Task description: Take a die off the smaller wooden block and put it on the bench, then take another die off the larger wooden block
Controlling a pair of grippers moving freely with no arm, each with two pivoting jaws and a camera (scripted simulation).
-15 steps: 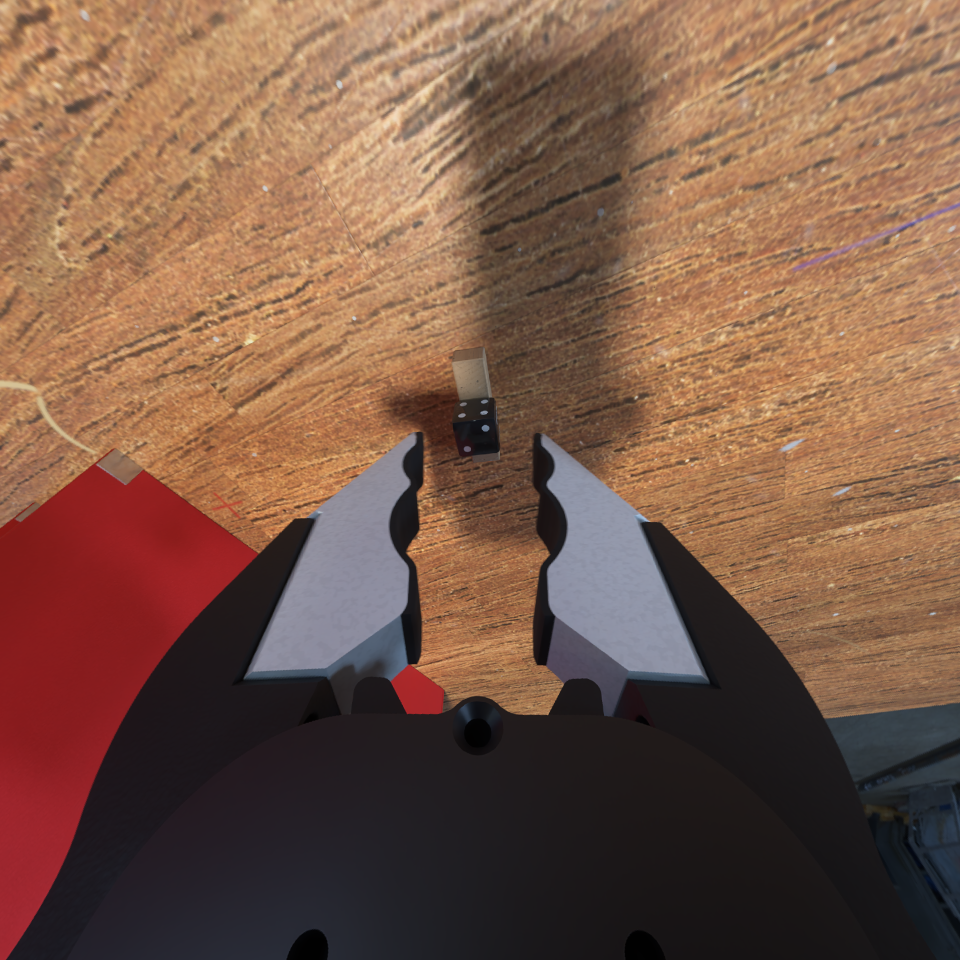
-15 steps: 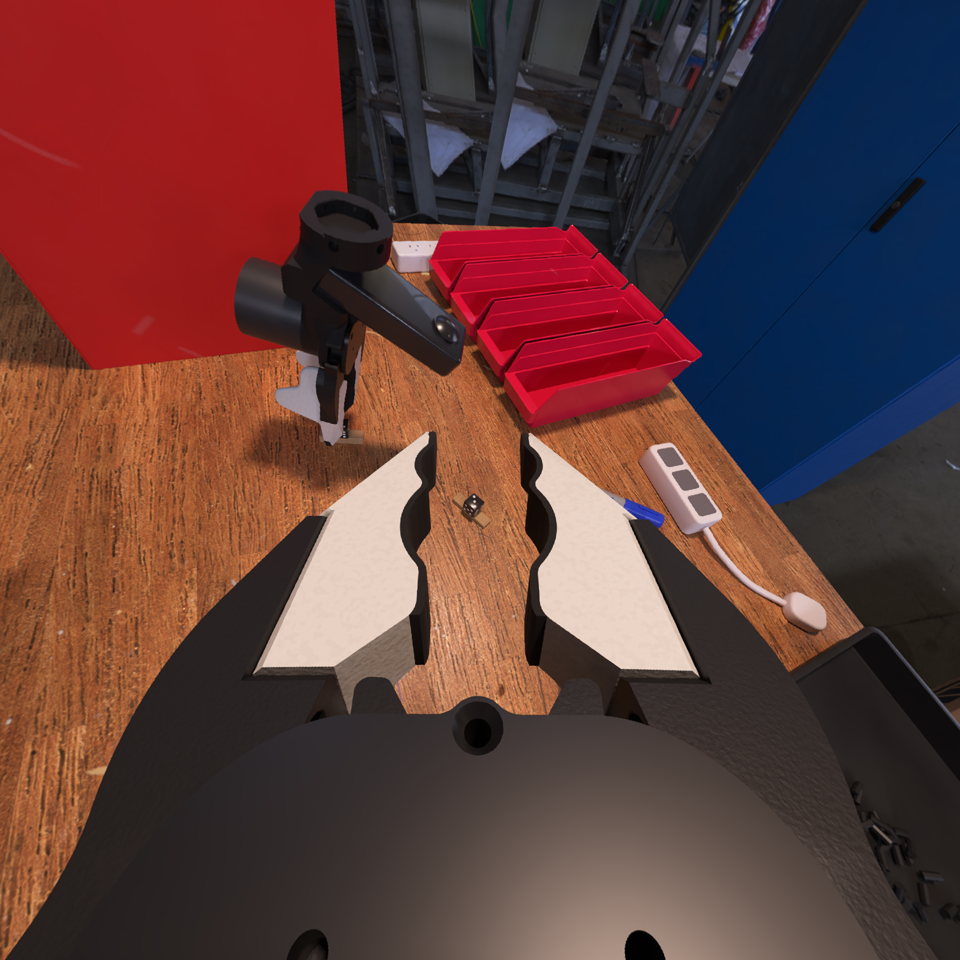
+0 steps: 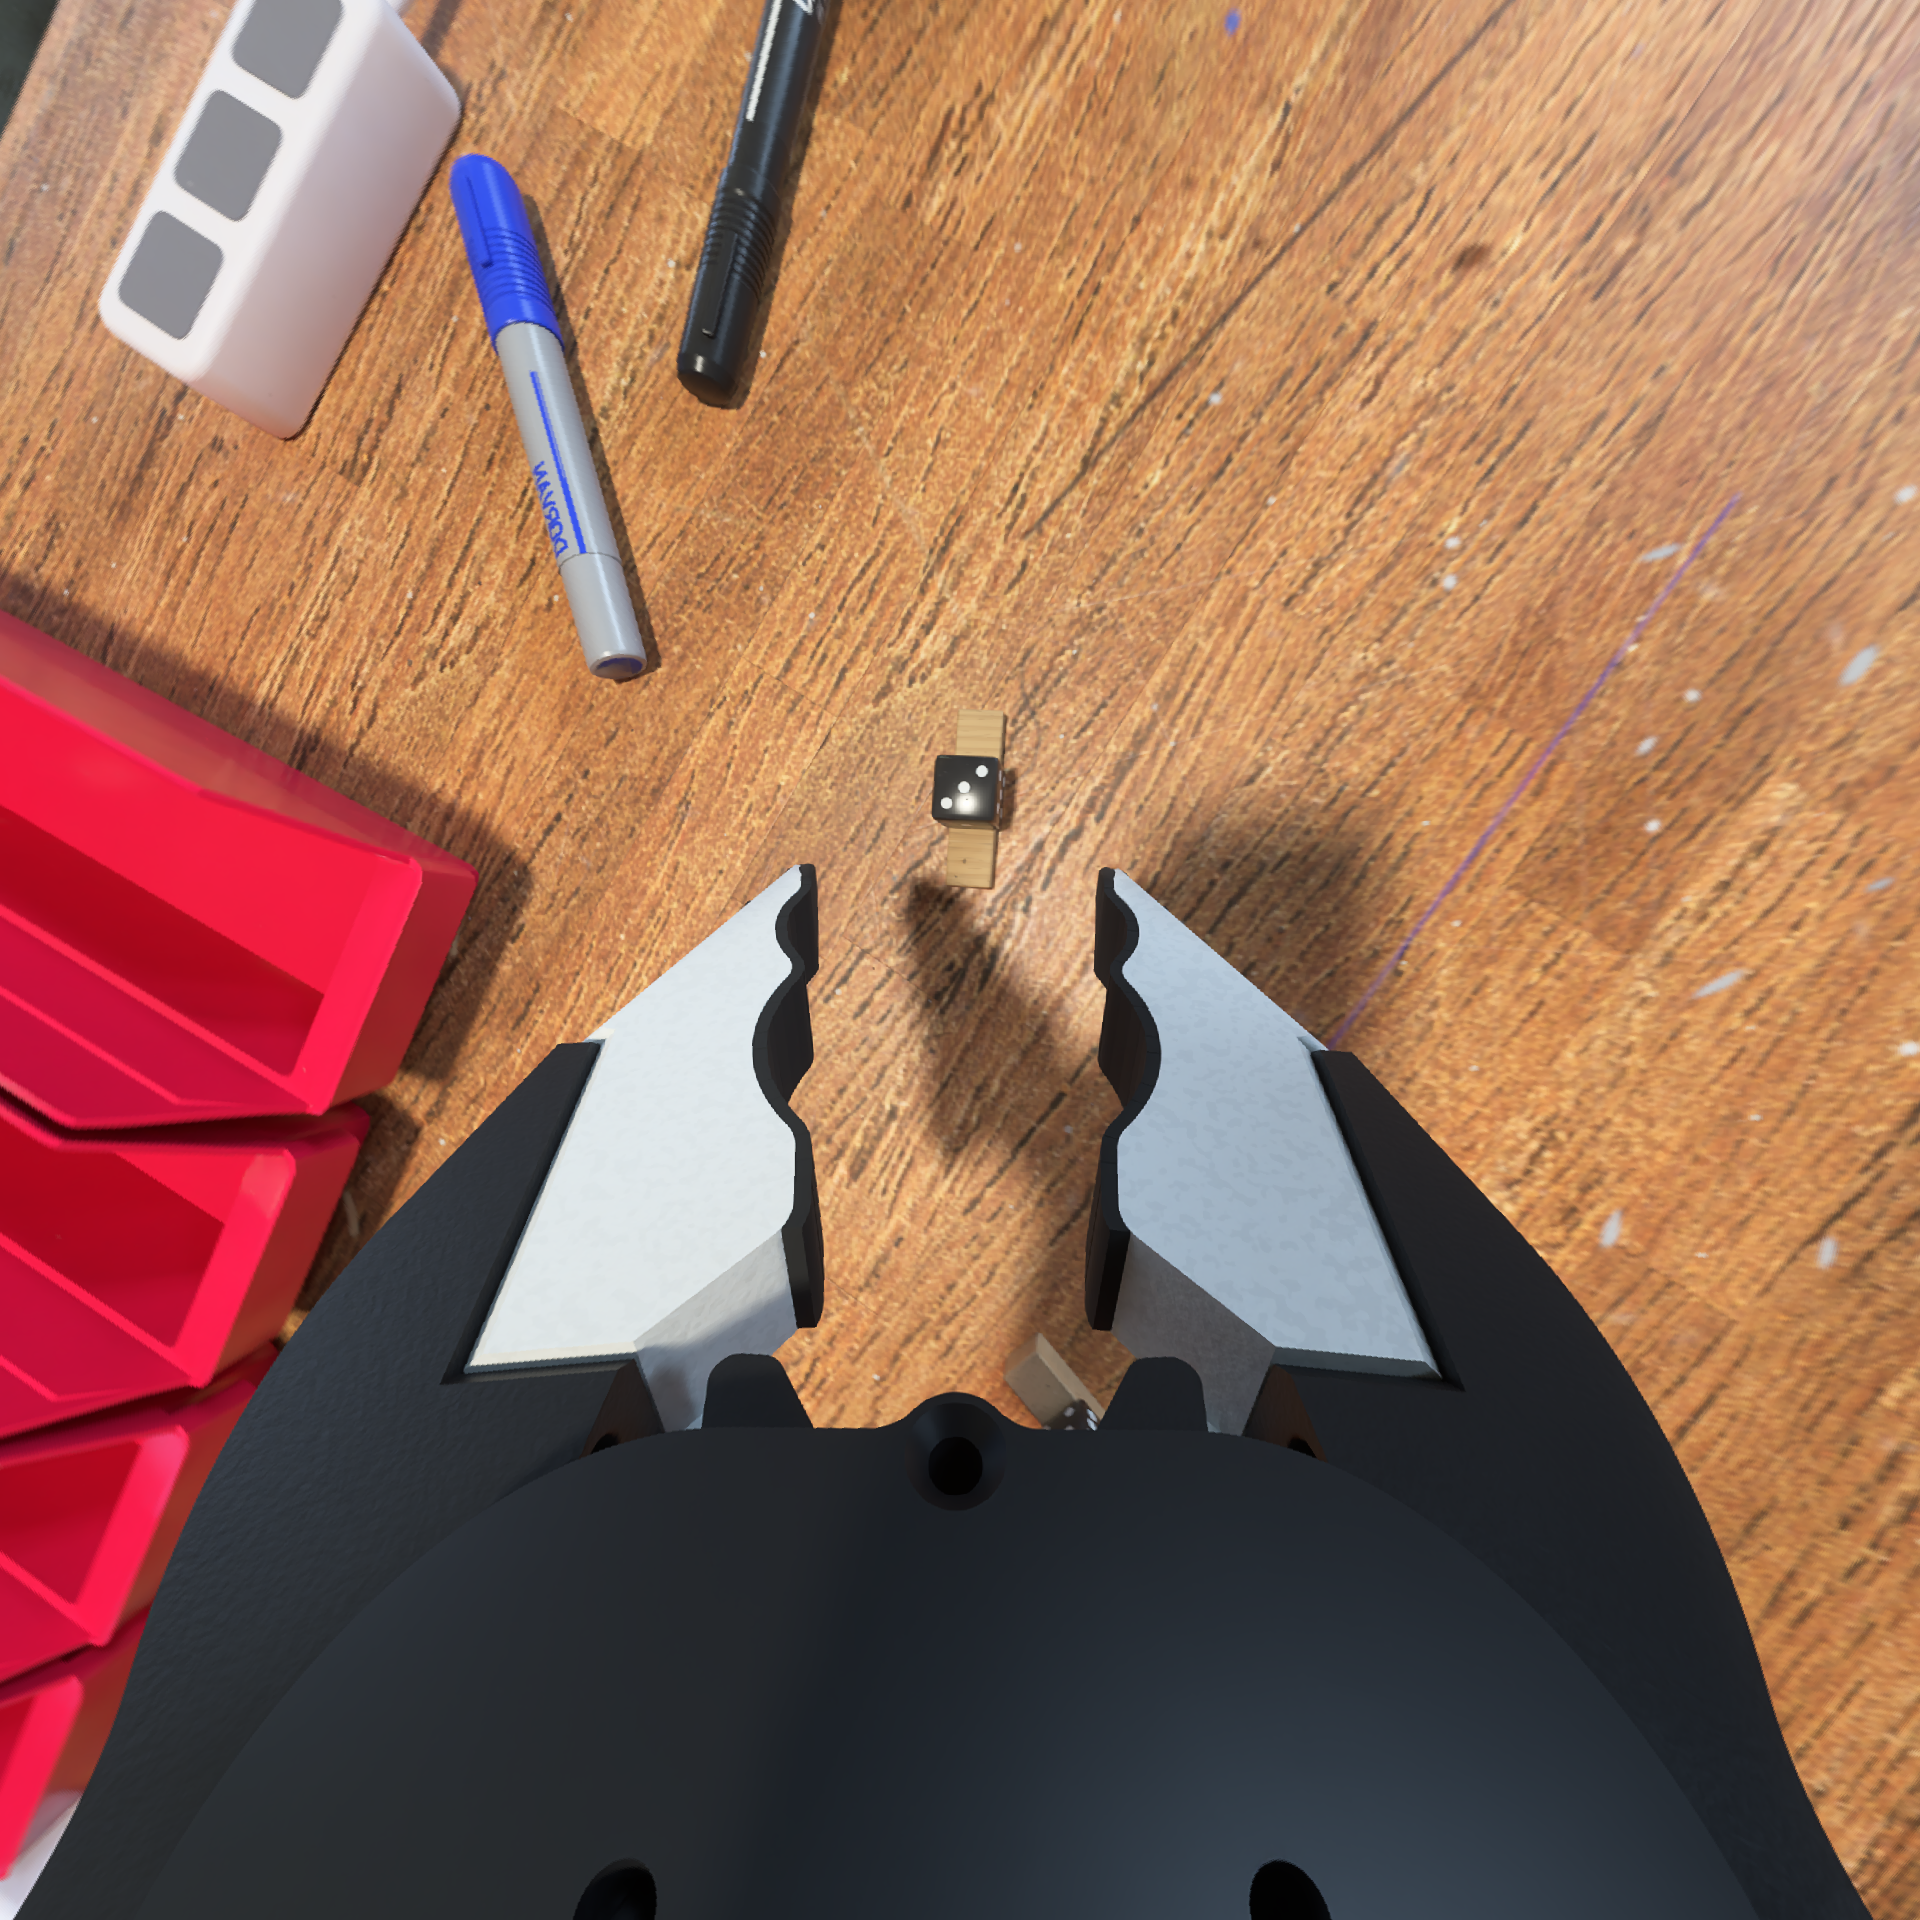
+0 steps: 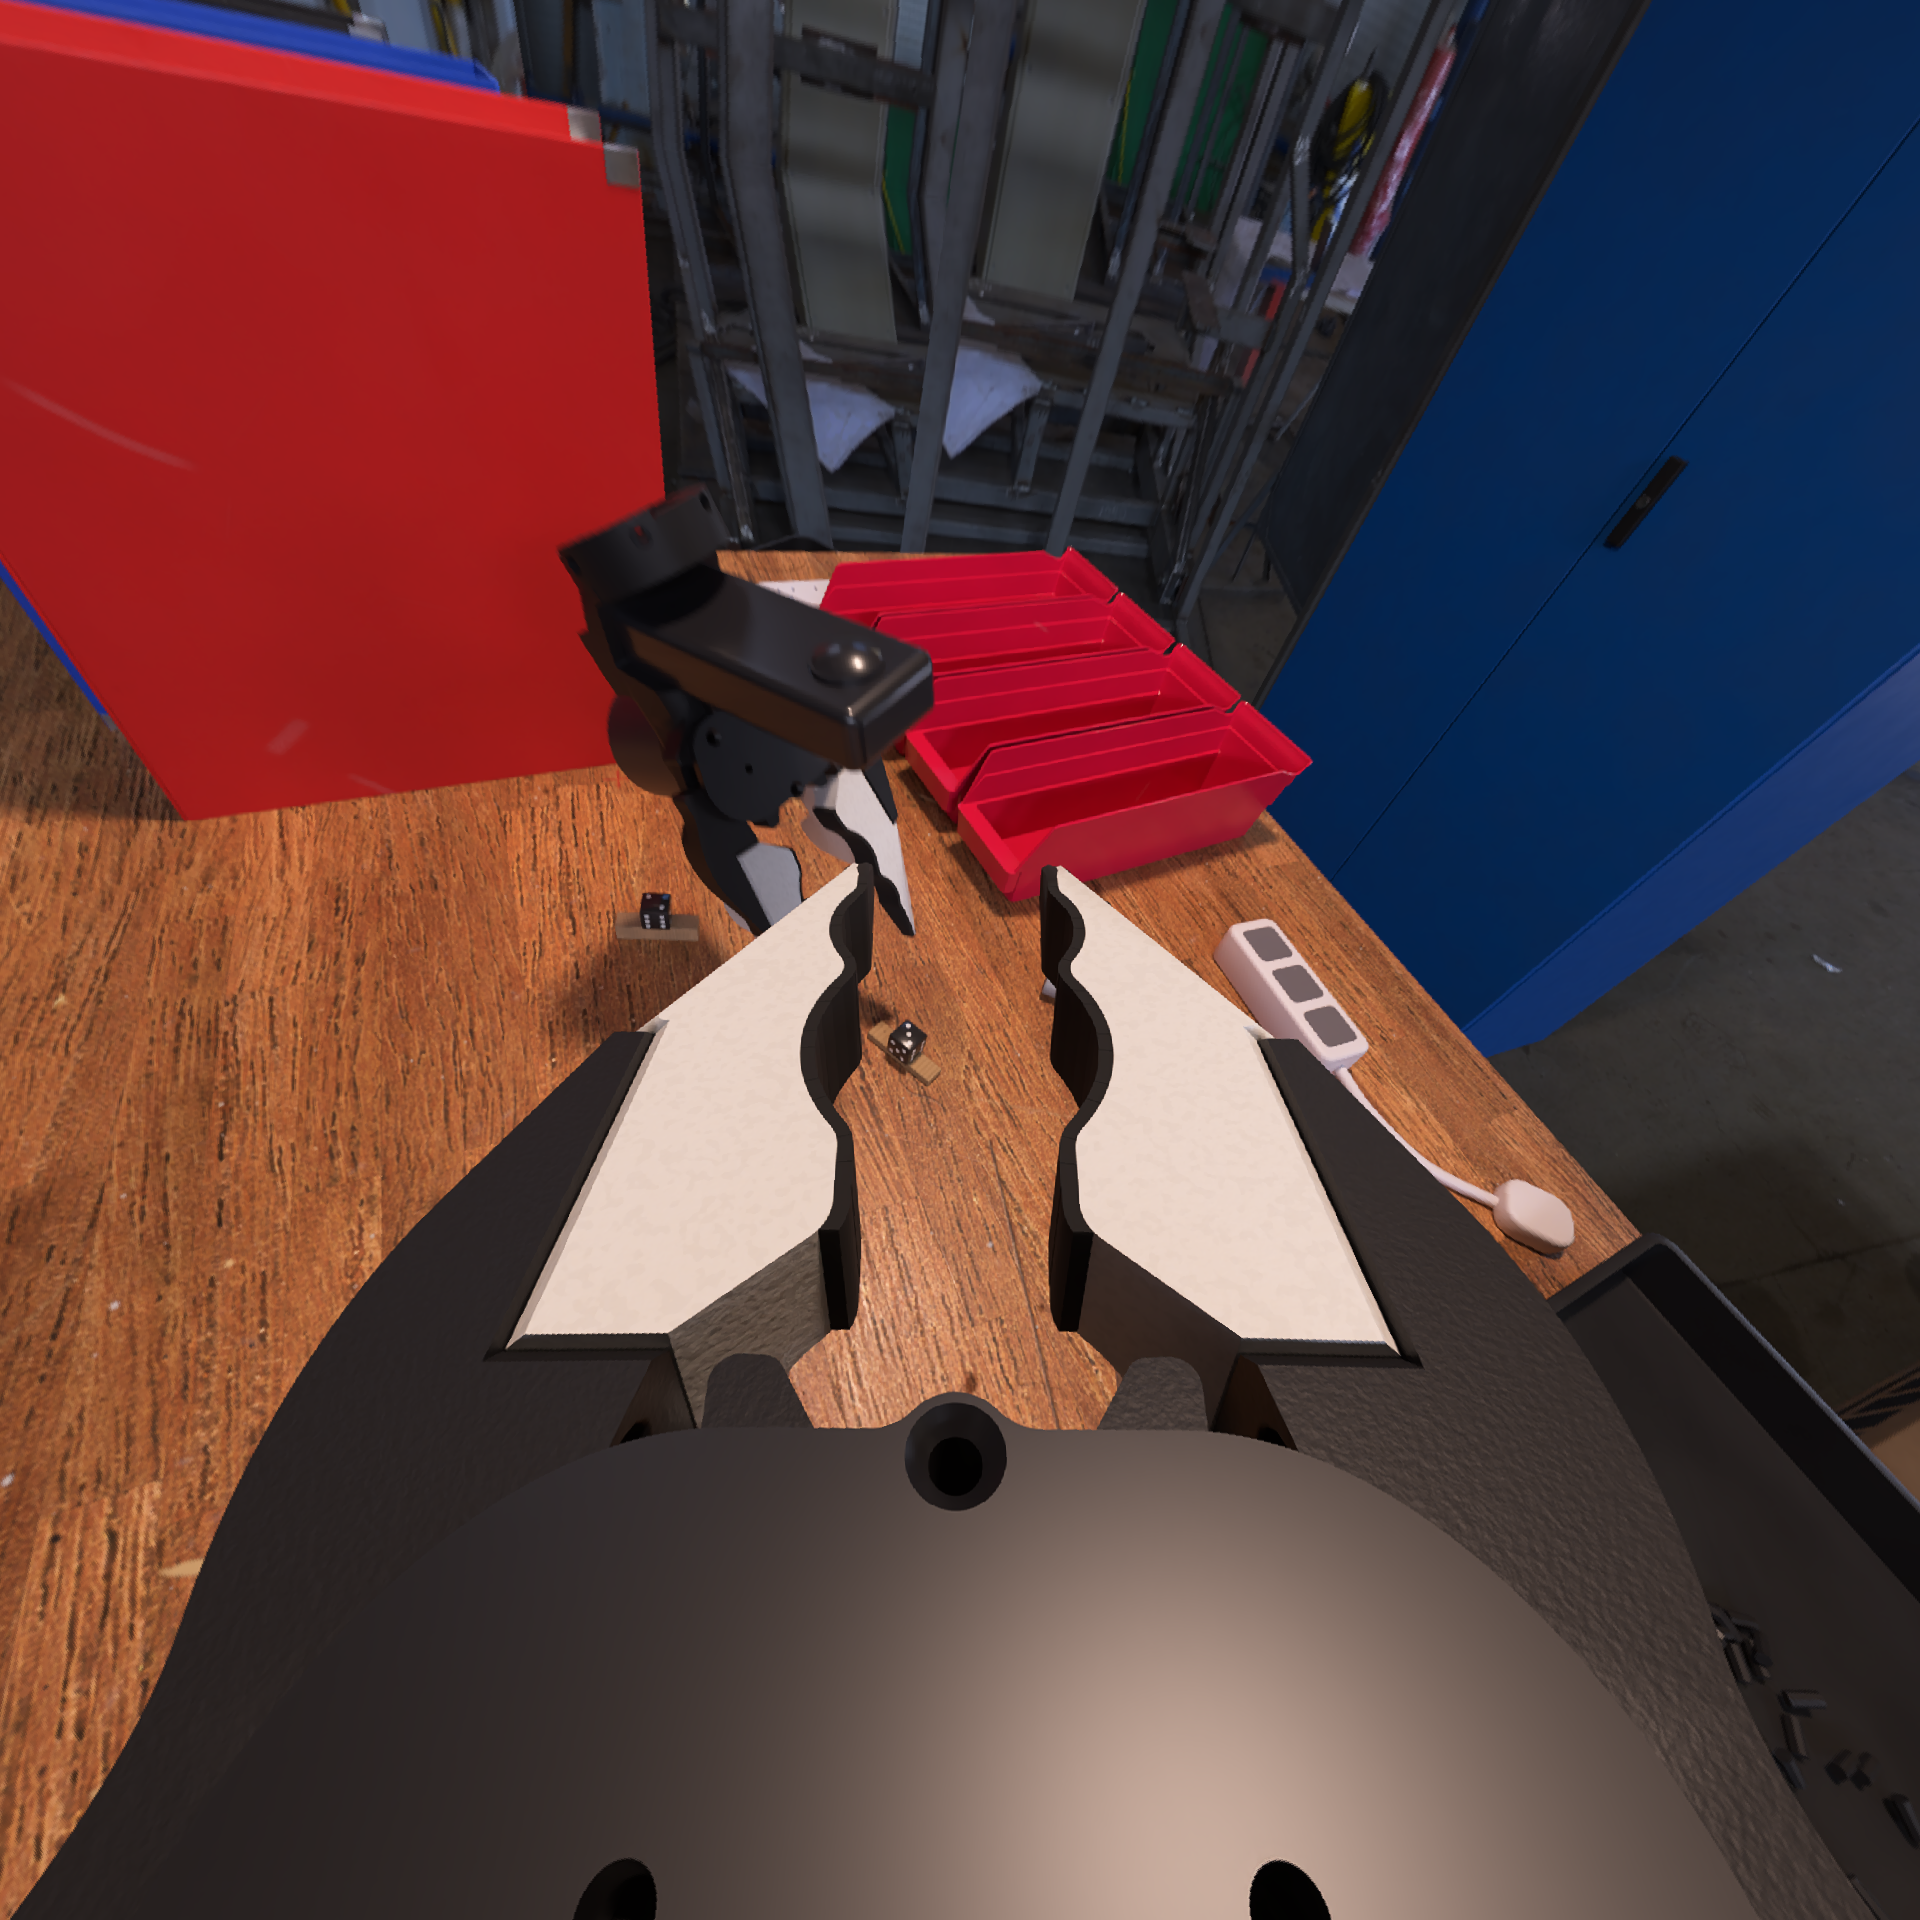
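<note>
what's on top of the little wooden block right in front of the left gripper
A black die sits on the wooden block, covering its middle; both ends show. The block's underside, on the bench, is hidden.

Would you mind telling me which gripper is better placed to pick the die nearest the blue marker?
Left, probably: the left gripper is open and points down at the die on its block, just past its fingertips. The right gripper, open too, looks farther back.
</note>
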